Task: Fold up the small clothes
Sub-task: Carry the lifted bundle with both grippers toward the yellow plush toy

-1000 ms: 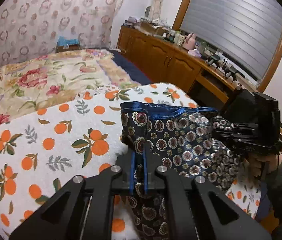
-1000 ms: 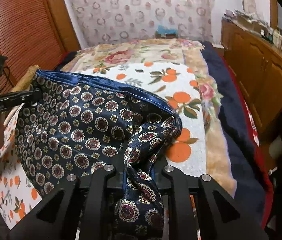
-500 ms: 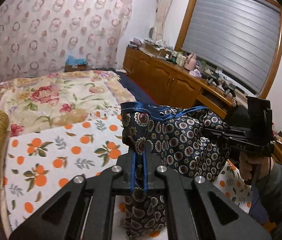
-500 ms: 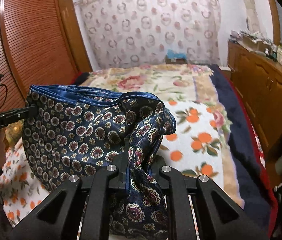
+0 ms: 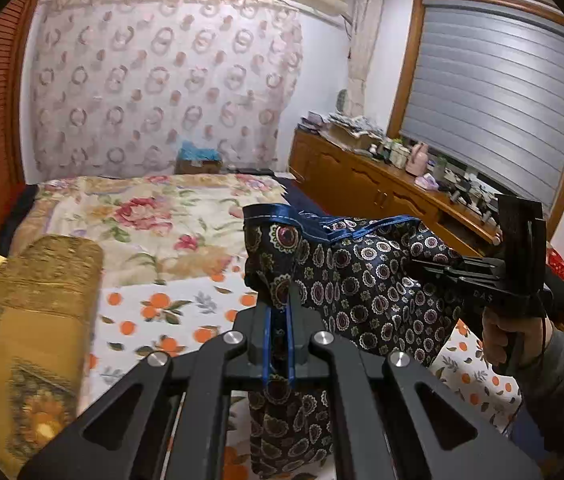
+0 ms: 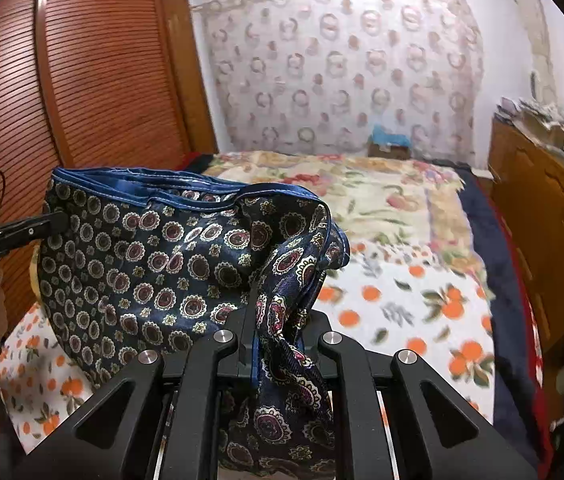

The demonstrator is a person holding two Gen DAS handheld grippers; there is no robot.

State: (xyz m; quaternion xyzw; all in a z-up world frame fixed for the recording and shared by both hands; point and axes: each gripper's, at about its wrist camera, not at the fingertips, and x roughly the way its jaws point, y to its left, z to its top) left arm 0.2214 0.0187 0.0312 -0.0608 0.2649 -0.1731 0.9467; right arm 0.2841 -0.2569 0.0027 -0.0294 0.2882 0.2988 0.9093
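Note:
A small navy garment (image 5: 365,276) with a round medallion print and a blue satin waistband hangs in the air between both grippers, above the bed. My left gripper (image 5: 278,320) is shut on one waistband corner; cloth hangs down below the jaws. My right gripper (image 6: 270,332) is shut on the other corner of the garment (image 6: 154,264). In the left wrist view the right gripper (image 5: 433,272) shows at the right. In the right wrist view the left gripper (image 6: 56,220) shows at the left.
Below lies the bed with an orange-print sheet (image 5: 170,312) and a floral blanket (image 5: 142,208). A yellow-brown bolster (image 5: 30,320) lies at the left. A wooden dresser (image 5: 381,196) runs along the right, a slatted wardrobe (image 6: 82,80) on the left.
Both grippers have lifted the garment up off the bed; the views have tilted up toward the far wall. Both stay shut on the waistband.

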